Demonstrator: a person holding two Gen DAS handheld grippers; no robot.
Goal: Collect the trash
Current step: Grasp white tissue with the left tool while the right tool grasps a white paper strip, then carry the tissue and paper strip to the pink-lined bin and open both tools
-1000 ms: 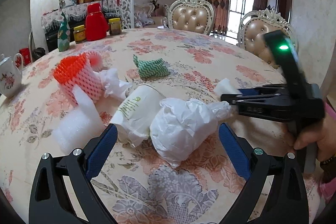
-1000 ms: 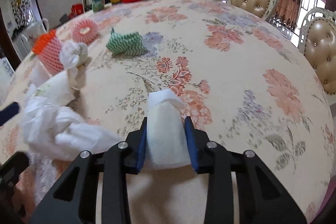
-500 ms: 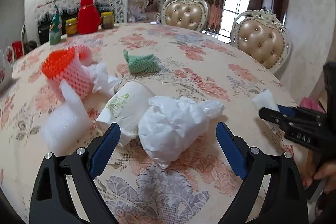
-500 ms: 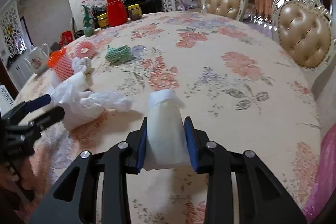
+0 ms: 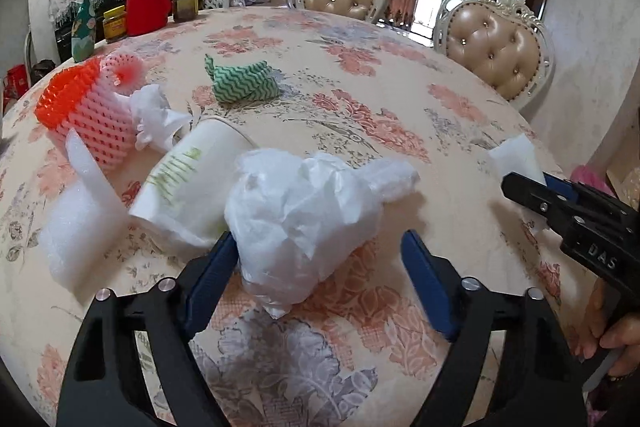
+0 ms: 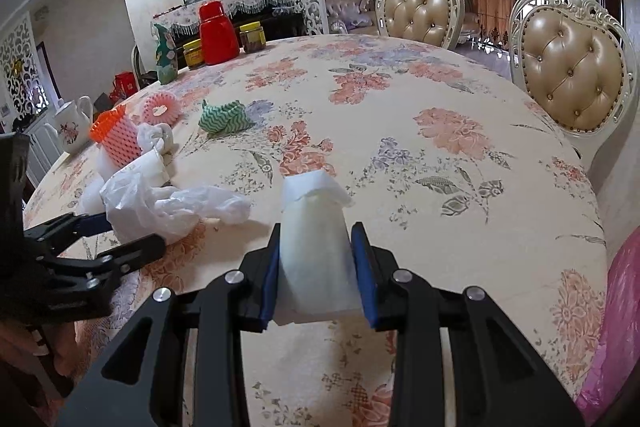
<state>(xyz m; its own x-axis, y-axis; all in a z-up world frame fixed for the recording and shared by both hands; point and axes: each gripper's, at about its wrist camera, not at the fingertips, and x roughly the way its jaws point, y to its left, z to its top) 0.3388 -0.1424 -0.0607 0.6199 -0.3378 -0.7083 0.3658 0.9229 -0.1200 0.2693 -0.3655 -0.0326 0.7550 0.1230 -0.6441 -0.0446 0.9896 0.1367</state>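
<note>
The right gripper [image 6: 318,269] is clamped on a white foam piece [image 6: 316,247], both blue pads pressing its sides, above the flowered tablecloth [image 6: 440,155]. The left gripper [image 5: 316,279] stands wide apart around a crumpled white plastic bag [image 5: 304,211]; its left pad touches the bag and the right pad is clear of it. Just beyond the bag lies a paper cup [image 5: 188,179] on its side, then a red-and-pink foam net [image 5: 84,115], and farther a green wavy cloth [image 5: 242,83].
</note>
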